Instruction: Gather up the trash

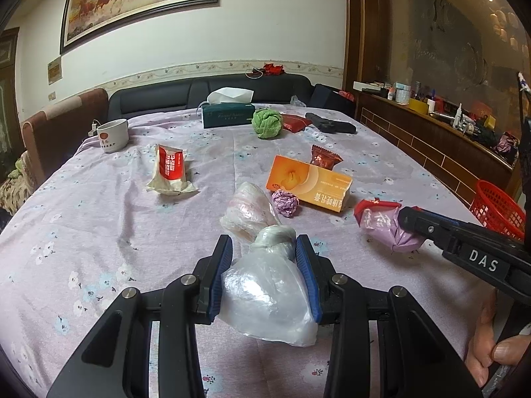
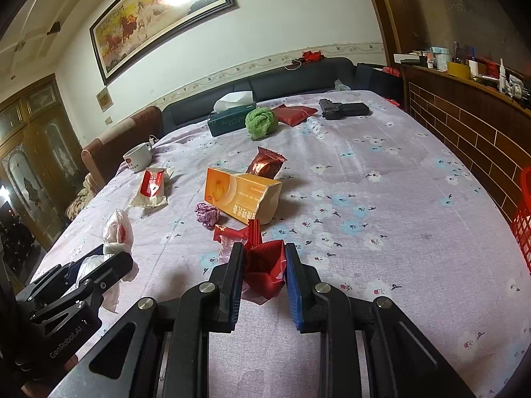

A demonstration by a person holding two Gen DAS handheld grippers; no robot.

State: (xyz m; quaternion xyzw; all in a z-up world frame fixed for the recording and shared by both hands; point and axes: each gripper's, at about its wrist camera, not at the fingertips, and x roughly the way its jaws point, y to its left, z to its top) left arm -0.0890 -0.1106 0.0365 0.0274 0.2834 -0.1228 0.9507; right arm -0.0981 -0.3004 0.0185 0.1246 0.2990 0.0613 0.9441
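My left gripper (image 1: 262,243) is shut on a knotted clear plastic bag (image 1: 268,295), which bulges between the blue pads just above the flowered tablecloth (image 1: 99,219). My right gripper (image 2: 262,248) is shut on a crumpled red and pink plastic bag (image 2: 264,265); the left wrist view shows it at the right (image 1: 406,219) with that bag (image 1: 381,222). Loose on the cloth lie an orange box (image 2: 242,195), a purple paper ball (image 2: 206,214), a brown snack wrapper (image 2: 265,164) and a red packet on tissue (image 2: 151,185).
A red plastic basket (image 1: 497,209) stands off the table's right edge. At the far end are a white cup (image 1: 113,134), a tissue box (image 1: 229,114), a green cloth (image 1: 267,122), a red pouch (image 1: 295,122) and a black object (image 1: 332,124). A hand (image 1: 497,338) shows lower right.
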